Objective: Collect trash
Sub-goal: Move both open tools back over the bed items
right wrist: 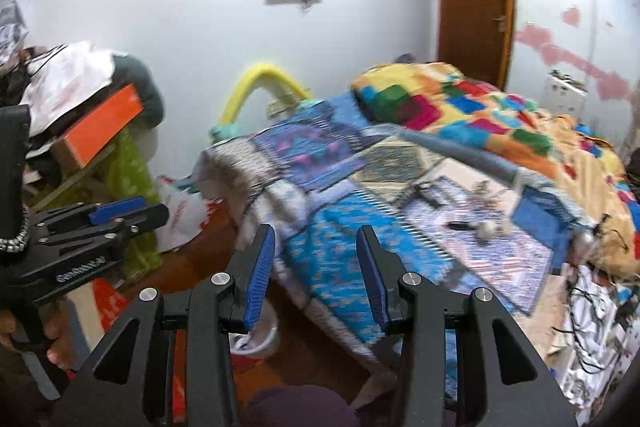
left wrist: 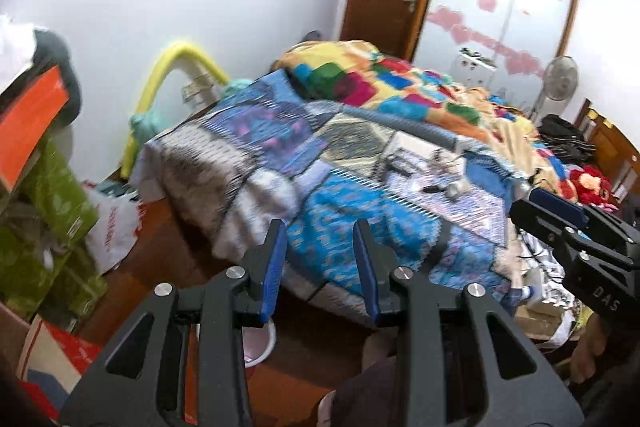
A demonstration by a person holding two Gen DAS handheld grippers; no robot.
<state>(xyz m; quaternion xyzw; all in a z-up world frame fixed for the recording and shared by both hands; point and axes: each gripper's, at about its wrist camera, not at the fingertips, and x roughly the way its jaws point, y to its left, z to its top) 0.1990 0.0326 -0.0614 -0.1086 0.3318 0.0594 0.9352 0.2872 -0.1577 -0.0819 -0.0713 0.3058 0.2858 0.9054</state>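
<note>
A bed with a patterned blue sheet fills the middle of both views. Small scraps of trash lie on the sheet at its right side, blurred; they also show in the right wrist view. My left gripper is open and empty, held above the floor before the bed's near corner. My right gripper is open and empty, at the same height. Each gripper shows in the other's view: the right one at the right edge, the left one at the left edge.
A white bin stands on the wooden floor below the grippers. Stacked boxes and clothes crowd the left. A white plastic bag lies beside the bed. A colourful quilt covers the bed's far half. Cables and clutter lie at the right.
</note>
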